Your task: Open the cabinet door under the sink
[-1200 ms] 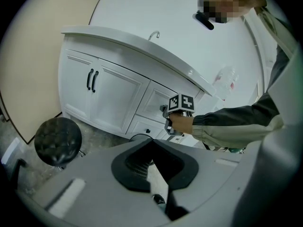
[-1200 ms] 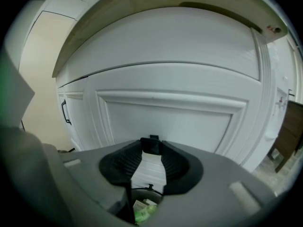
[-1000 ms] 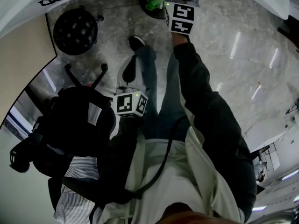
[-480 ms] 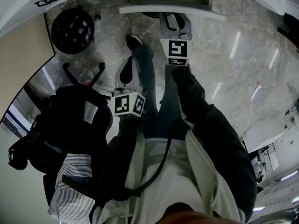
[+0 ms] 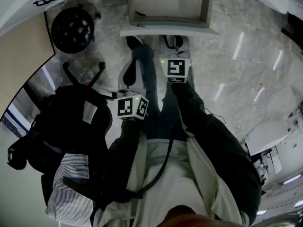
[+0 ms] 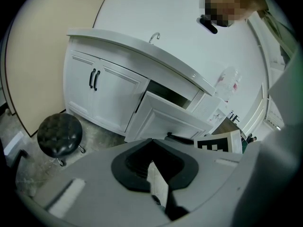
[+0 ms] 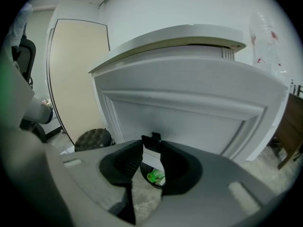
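Observation:
The white cabinet door [image 5: 168,30] under the sink stands swung out toward me, and the head view shows the cabinet's pale inside [image 5: 165,4] behind it. My right gripper [image 5: 176,40] is at the door's top edge. In the right gripper view the door panel [image 7: 189,112] fills the frame, and my right gripper [image 7: 152,144] is shut on the small black door handle [image 7: 152,137]. My left gripper [image 5: 129,77] hangs lower beside my leg, away from the door. In its own view my left gripper [image 6: 151,143] looks shut with nothing in it, facing the vanity [image 6: 137,51] and the opened door [image 6: 163,119].
A black round stool [image 5: 73,30] stands on the marble floor at the left. A black office chair with a bag [image 5: 75,126] is close at my left side. Two more cabinet doors with black handles [image 6: 93,79] stay closed. A bin with something green [image 7: 155,176] sits below the door.
My right gripper has drawn back toward me, and the door has swung open with it, uncovering the cabinet's inside and hiding the bin. The left gripper has stayed put.

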Motion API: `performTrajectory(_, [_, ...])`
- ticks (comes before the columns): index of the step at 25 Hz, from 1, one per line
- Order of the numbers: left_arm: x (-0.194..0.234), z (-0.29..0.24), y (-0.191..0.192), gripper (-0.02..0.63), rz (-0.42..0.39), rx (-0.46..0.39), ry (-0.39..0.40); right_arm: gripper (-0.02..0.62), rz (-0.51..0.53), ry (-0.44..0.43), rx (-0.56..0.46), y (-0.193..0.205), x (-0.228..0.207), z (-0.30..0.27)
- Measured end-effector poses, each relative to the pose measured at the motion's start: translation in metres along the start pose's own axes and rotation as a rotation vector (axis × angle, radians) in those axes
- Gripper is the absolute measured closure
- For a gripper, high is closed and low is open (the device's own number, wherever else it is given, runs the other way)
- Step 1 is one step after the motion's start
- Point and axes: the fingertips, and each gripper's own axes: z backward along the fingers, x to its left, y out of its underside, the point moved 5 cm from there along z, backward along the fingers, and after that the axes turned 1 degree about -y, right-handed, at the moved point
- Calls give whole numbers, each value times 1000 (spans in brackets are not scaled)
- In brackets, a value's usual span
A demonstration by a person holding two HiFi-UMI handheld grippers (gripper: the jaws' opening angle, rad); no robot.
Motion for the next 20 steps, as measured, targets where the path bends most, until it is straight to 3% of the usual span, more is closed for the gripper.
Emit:
performTrajectory(14, [-8, 4, -9, 600, -31, -7, 29, 474, 4, -21, -41, -1, -5, 16])
performTrajectory(20, [-17, 11, -8, 601, -65, -4, 28, 474, 39, -58, 4, 11, -5, 46])
